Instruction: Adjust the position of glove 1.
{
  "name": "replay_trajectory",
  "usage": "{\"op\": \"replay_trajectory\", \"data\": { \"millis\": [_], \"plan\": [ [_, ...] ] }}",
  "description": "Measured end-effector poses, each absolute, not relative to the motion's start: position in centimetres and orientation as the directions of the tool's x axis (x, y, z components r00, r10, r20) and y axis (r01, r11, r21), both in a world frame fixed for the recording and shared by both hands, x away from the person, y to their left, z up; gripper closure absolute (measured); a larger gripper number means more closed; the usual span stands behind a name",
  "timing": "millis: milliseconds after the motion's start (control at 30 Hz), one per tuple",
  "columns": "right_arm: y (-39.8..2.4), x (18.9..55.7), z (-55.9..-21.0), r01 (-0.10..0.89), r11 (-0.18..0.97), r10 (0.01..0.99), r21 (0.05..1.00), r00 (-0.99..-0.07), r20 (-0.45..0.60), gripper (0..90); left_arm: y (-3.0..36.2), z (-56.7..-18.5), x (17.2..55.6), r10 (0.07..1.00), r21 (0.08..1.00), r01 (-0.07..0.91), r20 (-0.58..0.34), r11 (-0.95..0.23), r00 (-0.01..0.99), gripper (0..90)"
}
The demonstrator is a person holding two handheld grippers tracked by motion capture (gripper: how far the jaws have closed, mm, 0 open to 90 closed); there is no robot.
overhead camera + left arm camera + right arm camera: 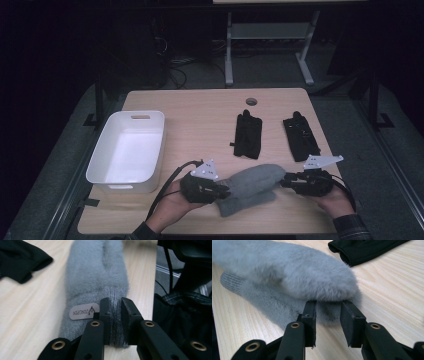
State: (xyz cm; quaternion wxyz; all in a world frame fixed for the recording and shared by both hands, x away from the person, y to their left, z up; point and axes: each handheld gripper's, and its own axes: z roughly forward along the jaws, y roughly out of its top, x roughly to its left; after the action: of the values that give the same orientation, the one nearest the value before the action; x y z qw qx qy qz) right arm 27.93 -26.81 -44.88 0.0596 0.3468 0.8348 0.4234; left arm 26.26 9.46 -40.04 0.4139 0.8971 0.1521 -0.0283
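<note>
Mittens (252,187) lie stacked, fluffy and grey. Left gripper (115,308) pinches the knit cuff; right gripper (328,311) waits with jaws apart at the tip (grab gently, lift together).

Grey fuzzy mittens (252,187) showing ribbed cuffs; two black gloves (248,134) lying on a pale wood-grain table (200,115); white bin (129,151) sitting at left.

A white plastic bin (127,152) sits at the left of the wooden bench (200,112), its hollow bare. Two black gloves (248,134) (301,136) lie side by side and apart toward the right rear. A round hole (251,101) pierces the bench near its far edge.
</note>
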Motion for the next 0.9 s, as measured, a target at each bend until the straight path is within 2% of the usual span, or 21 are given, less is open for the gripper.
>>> {"op": "replay_trajectory", "data": {
  "millis": [100,233,433,500,700,900],
  "plan": [
    [-27.0,28.0,-44.9,0.533,0.398,0.637,0.747,-0.746,0.193,65.4,9.6,-40.2,26.6,0.232,0.750,0.328,-0.235,-0.574,0.944,69.5],
    [-27.9,28.1,-44.9,0.541,0.388,0.654,0.746,-0.732,0.191,60.5,9.3,-39.3,27.3,0.239,0.771,0.314,-0.215,-0.554,0.947,60.9],
    [-28.6,28.5,-45.4,0.560,0.361,0.700,0.746,-0.691,0.181,40.0,7.7,-39.9,30.5,0.287,0.766,0.333,-0.201,-0.550,0.937,40.4],
    [-28.8,28.5,-45.6,0.568,0.363,0.713,0.739,-0.680,0.173,35.7,6.9,-40.4,31.6,0.299,0.763,0.343,-0.204,-0.548,0.932,34.1],
    [-29.1,28.8,-46.3,0.569,0.372,0.734,0.733,-0.664,0.143,28.5,4.4,-41.6,33.2,0.298,0.735,0.343,-0.198,-0.585,0.934,25.0],
    [-29.4,28.9,-46.7,0.578,0.377,0.755,0.724,-0.645,0.122,25.8,2.9,-43.1,33.9,0.290,0.695,0.343,-0.199,-0.632,0.936,21.5]
  ]
}}
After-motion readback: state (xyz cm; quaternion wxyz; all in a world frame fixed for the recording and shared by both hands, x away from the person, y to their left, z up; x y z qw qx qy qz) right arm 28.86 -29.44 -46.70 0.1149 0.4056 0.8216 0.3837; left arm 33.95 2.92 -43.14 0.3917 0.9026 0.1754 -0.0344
